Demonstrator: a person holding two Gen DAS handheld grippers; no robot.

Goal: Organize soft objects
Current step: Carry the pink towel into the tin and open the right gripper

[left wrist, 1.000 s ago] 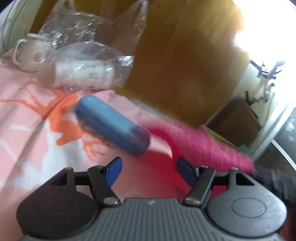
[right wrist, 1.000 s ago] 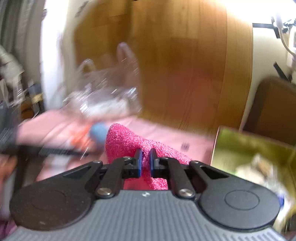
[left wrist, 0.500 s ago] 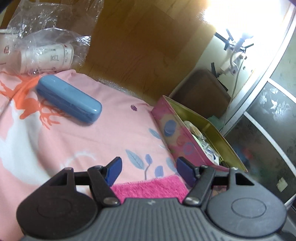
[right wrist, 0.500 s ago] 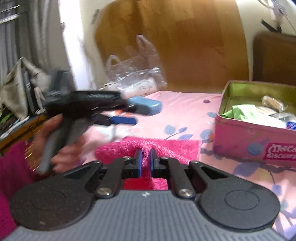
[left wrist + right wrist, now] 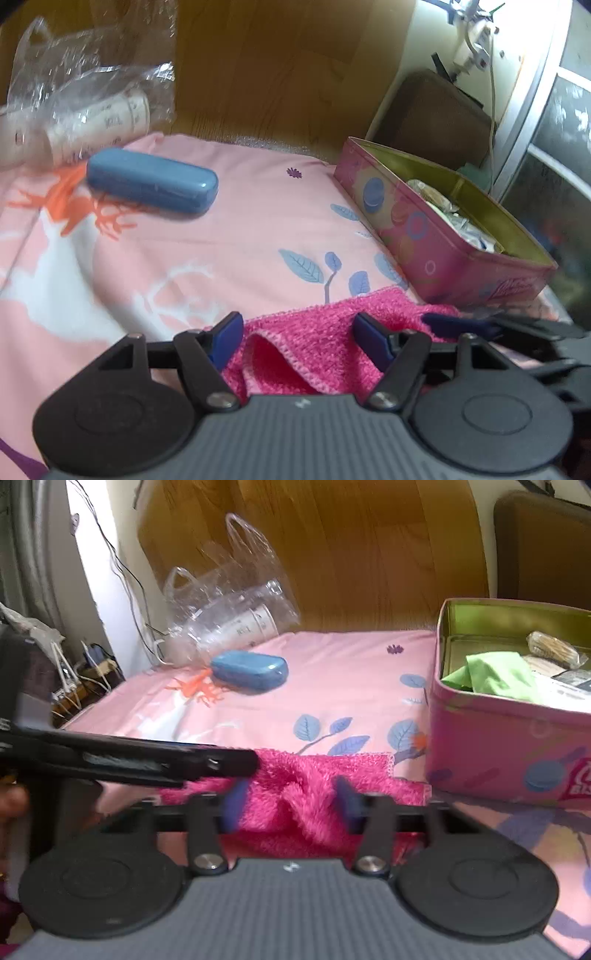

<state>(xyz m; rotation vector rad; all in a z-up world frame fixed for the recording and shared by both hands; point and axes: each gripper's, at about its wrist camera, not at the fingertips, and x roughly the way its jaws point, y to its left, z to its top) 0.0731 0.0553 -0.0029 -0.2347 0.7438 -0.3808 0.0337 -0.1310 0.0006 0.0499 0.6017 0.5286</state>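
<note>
A bright pink fluffy towel (image 5: 332,314) lies bunched on the pink patterned sheet (image 5: 240,229), close to a pink biscuit tin (image 5: 443,258). My left gripper (image 5: 299,341) is open over the towel's near fold, one blue finger on each side and neither pressing. My right gripper (image 5: 290,805) has jaws that are opening, blurred, and a ridge of the towel (image 5: 306,771) stands loose between them. The left gripper (image 5: 147,760) crosses the right wrist view as a black bar from the left. A blue fingertip of the right gripper (image 5: 461,321) shows at the towel's right end.
The open tin (image 5: 498,753) holds a green cloth and small packets. A blue hard case (image 5: 151,184) lies further back on the sheet. Behind it a clear plastic bag (image 5: 229,616) holds a white cup against a wooden headboard. Cables hang at the far left.
The right gripper, shut on the pink towel before, has come down and spread its jaws, leaving the towel on the sheet. The left gripper has moved over the towel's fold.
</note>
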